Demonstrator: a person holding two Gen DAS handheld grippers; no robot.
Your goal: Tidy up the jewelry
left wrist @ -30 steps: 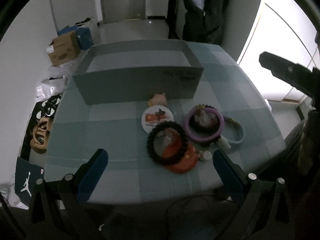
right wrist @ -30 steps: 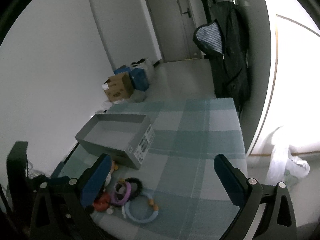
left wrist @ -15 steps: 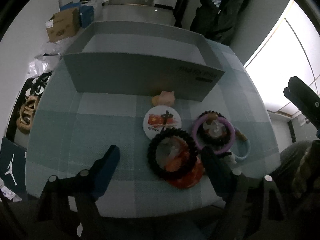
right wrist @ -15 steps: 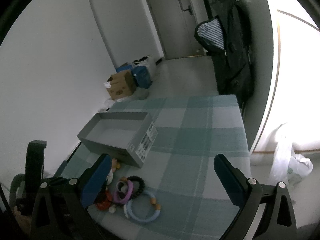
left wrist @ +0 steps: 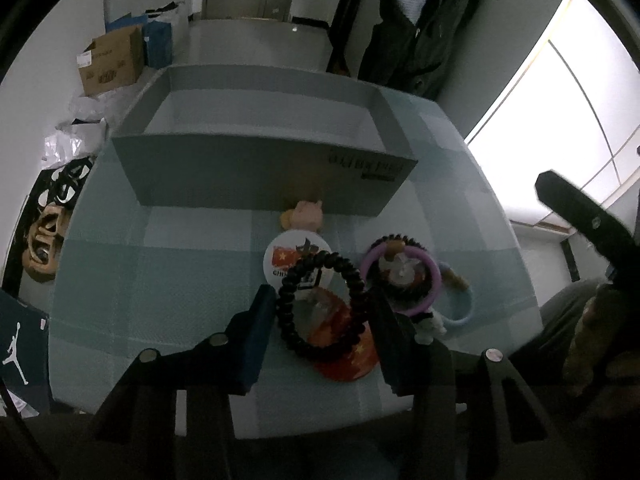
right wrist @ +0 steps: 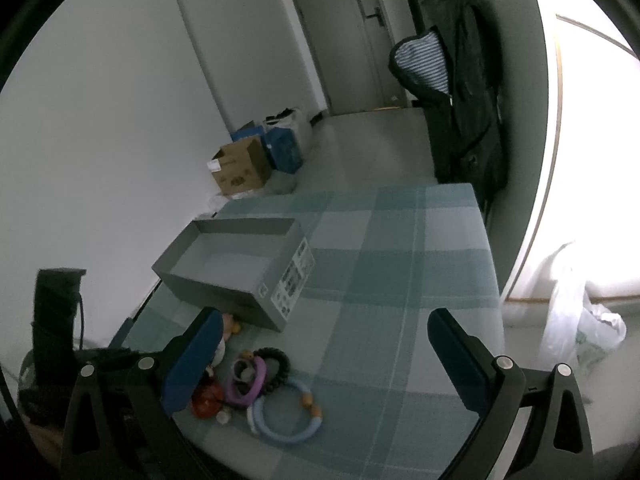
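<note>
At the near edge of the checked table (left wrist: 160, 264), the left gripper (left wrist: 322, 312) has its fingers narrowed onto the sides of the black bead bracelet (left wrist: 320, 308), which lies tilted on a red badge (left wrist: 352, 360) short of the open grey box (left wrist: 264, 148). Judged best: keep the squeeze gentle, lift straight clear of the purple ring (left wrist: 400, 276), then carry to the box. The right gripper (right wrist: 324, 360) hovers spread wide and empty, well above the table.

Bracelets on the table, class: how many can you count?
4: black beaded bracelet between the left hand-held gripper's fingers; purple bracelet over a dark beaded one; light blue bracelet rightmost. More may be hidden.
</note>
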